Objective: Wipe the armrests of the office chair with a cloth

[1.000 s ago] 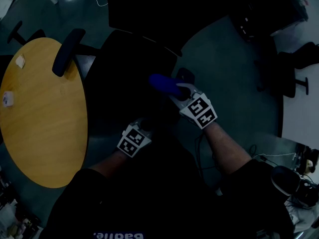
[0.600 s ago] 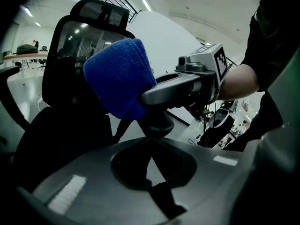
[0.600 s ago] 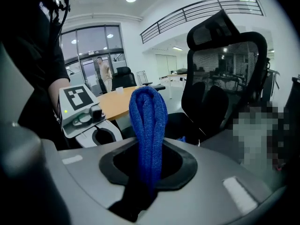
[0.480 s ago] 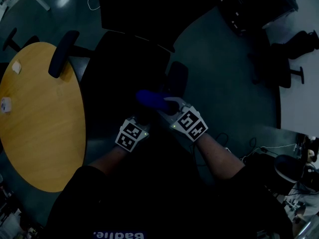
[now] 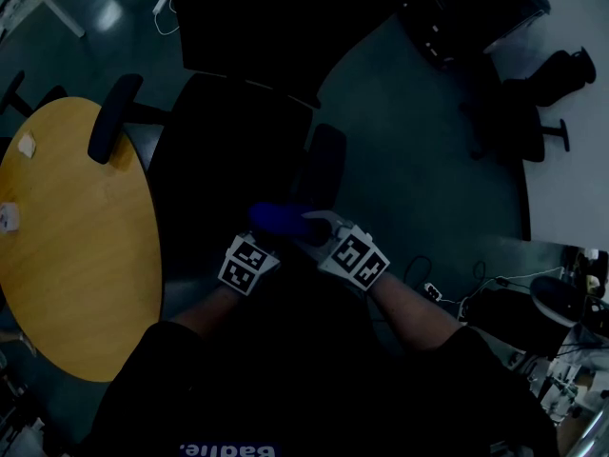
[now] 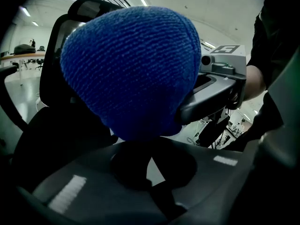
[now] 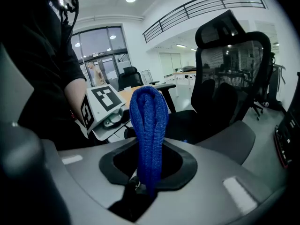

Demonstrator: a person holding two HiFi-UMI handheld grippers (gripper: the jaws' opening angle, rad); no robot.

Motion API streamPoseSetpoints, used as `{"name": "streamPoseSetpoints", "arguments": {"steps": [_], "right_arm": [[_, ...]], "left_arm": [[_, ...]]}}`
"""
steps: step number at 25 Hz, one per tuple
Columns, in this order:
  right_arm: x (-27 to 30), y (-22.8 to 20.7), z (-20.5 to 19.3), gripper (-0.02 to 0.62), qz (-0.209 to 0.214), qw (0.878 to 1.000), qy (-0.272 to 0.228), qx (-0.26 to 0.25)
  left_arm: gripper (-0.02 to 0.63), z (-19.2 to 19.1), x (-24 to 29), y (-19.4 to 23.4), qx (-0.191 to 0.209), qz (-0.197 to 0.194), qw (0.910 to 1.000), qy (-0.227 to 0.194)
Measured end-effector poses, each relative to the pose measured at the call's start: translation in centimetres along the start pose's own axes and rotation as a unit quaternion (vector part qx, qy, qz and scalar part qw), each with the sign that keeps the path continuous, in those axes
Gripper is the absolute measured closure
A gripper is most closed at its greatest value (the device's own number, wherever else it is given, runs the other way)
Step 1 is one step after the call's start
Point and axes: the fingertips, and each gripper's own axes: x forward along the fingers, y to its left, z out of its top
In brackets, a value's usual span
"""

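Observation:
The black office chair [image 5: 238,150] stands in front of me, its right armrest [image 5: 324,165] and left armrest [image 5: 112,117] both bare. A blue cloth [image 5: 274,215] hangs over the seat's near edge, short of the right armrest. My right gripper [image 5: 304,224] is shut on the blue cloth [image 7: 149,121], which stands up folded out of the jaws. In the left gripper view the cloth [image 6: 131,69] fills the middle. My left gripper [image 5: 266,241] sits just left of it, jaws together with nothing in them [image 6: 152,172]. It does not touch the cloth.
A round yellow table [image 5: 76,255] with small white items lies to the left, close to the left armrest. Another black chair [image 5: 533,103] and a dark case [image 5: 466,17] stand at the right. Cables and gear [image 5: 561,303] lie on the floor at lower right.
Both grippers have drawn back toward me. The cloth has come away from beside the right armrest and now hangs nearer the seat's front. The left gripper has closed in on the cloth.

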Motion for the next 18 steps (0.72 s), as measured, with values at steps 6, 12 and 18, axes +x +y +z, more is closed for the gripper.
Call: {"name": "streamPoseSetpoints", "arguments": {"steps": [6, 12, 18], "right_arm": [[-2.8, -1.8, 2.2, 0.506, -0.017, 0.999, -0.028, -0.006], [-7.6, -10.2, 4.4, 0.506, -0.111, 0.991, -0.074, 0.018], [-10.5, -19.8, 3.3, 0.506, -0.191, 0.98, -0.051, 0.021]], "left_arm": [[0.592, 0.0, 0.0, -0.1, -0.004, -0.001, 1.0, 0.007], [0.591, 0.3, -0.4, 0.4, 0.001, 0.005, 0.9998, 0.019], [0.591, 0.4, -0.5, 1.0, 0.004, 0.008, 0.9994, 0.033]]}}
